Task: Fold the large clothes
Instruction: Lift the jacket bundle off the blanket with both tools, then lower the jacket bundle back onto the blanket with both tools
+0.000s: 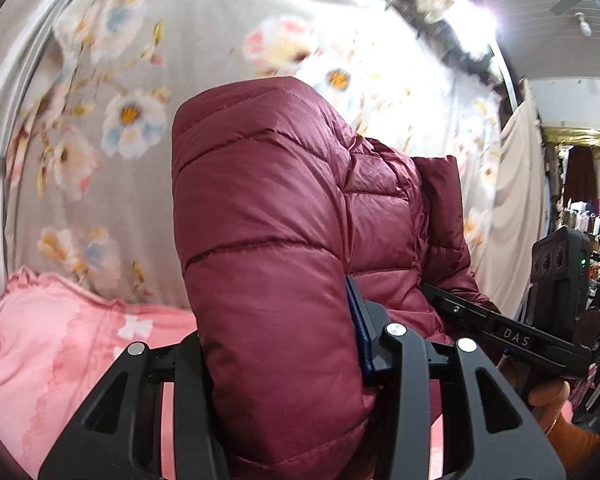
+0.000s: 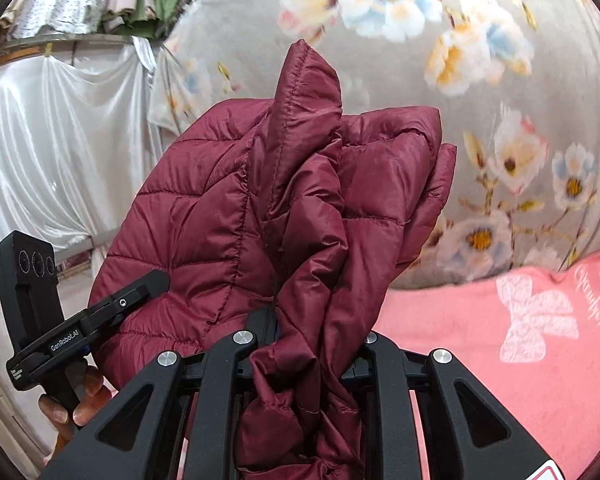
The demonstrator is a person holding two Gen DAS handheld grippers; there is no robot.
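A maroon quilted puffer jacket (image 1: 276, 216) is held up off the bed between both grippers. My left gripper (image 1: 284, 360) is shut on a thick padded fold of it; the jacket hides the fingertips. My right gripper (image 2: 304, 344) is shut on a bunched edge of the same jacket (image 2: 300, 200), which hangs down through the jaws. In the left wrist view the right gripper (image 1: 500, 324) shows at the right, clamped on the jacket. In the right wrist view the left gripper (image 2: 100, 312) shows at the lower left, clamped on the jacket's other side.
A grey floral bedspread (image 1: 120, 80) lies under the jacket. A pink blanket (image 2: 520, 340) lies at the near side of the bed. White draped cloth (image 2: 60, 140) hangs at the left, and clothing racks (image 1: 588, 232) stand at the far right.
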